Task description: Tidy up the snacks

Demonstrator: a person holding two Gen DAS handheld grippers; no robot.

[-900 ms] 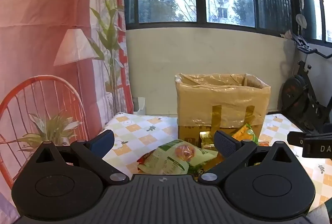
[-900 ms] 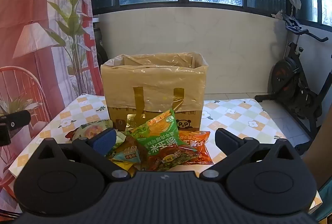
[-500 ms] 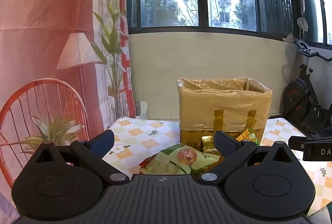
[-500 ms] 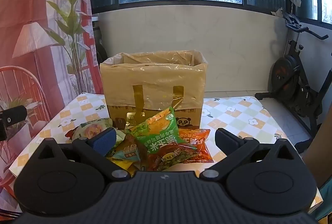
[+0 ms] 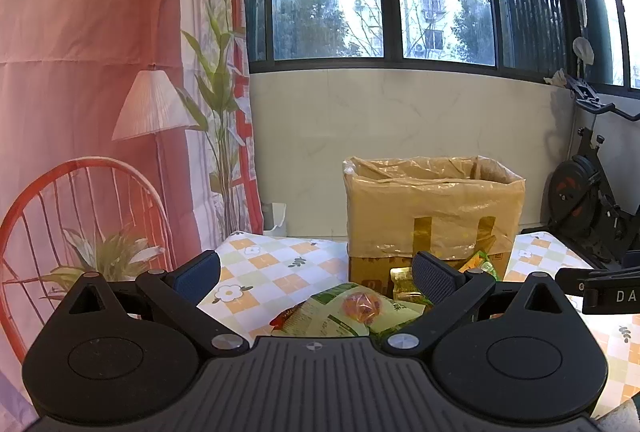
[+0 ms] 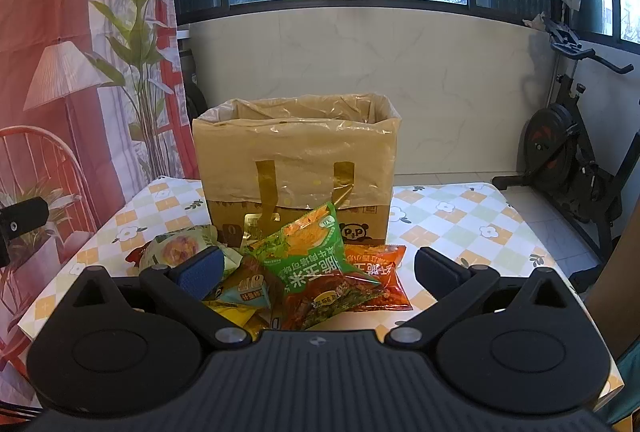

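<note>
Risk, grasp: the snack packets lie heaped and overlapping, so in my judgement a pinch into the pile may catch two bags at once or drag a neighbour off the tabletop edge at lower centre of the frame.
Risk, slip: the wrappers look glossy and puffed; a pinch on a bulging middle could squirt the bag out sideways.
Risk, box: the lined cardboard box stands tall just behind the pile; a bag carried too low could snag the loose plastic liner at its rim.
Snacks, look: a green packet props upright on top, an orange-red one flat to its right, a pale green bag at the left, a small teal one and a yellow one low in the heap.
Snacks, place: centre of both views, on the checked flower-print tabletop, touching the box front.
Left gripper: jaws spread wide, nothing between them.
Right gripper: jaws spread wide, framing the pile, holding nothing.
</note>
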